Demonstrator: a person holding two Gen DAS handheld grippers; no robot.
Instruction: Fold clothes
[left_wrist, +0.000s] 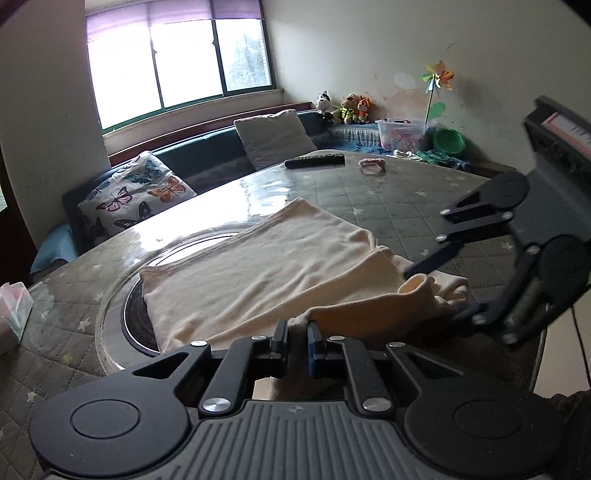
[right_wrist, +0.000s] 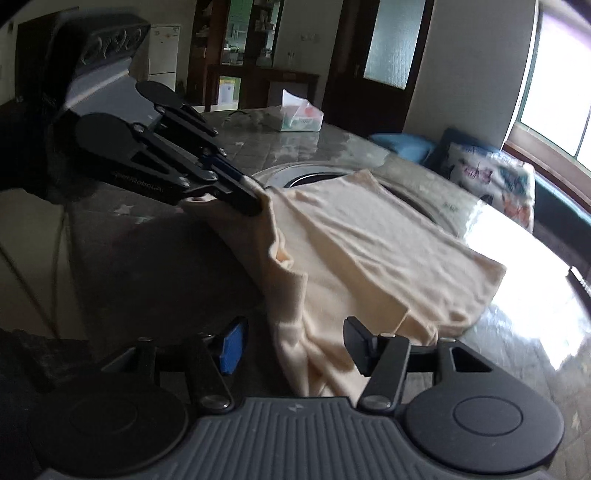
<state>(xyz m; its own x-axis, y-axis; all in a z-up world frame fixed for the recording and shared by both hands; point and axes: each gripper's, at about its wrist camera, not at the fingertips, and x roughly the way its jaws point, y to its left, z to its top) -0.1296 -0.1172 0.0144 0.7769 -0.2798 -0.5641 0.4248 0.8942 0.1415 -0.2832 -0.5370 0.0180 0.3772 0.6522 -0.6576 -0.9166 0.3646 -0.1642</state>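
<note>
lying half-folded on the surface (left_wrist: 388, 206), the cream shirt (left_wrist: 258, 266) shows soft creases, its near edge lifted and bunched. the left tongs (left_wrist: 297, 341) are clamped on that edge; the right tongs (right_wrist: 291, 345) stand apart with cloth loose between them. a remote (left_wrist: 314, 161), a pink scrap (left_wrist: 373, 165) and a tissue box (right_wrist: 301, 117) sit well apart from the shirt.

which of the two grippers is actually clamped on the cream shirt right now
The left gripper: its fingers are pinched shut on the cream shirt's near edge. The right gripper has its jaws spread apart, with cloth lying loose between them.
</note>
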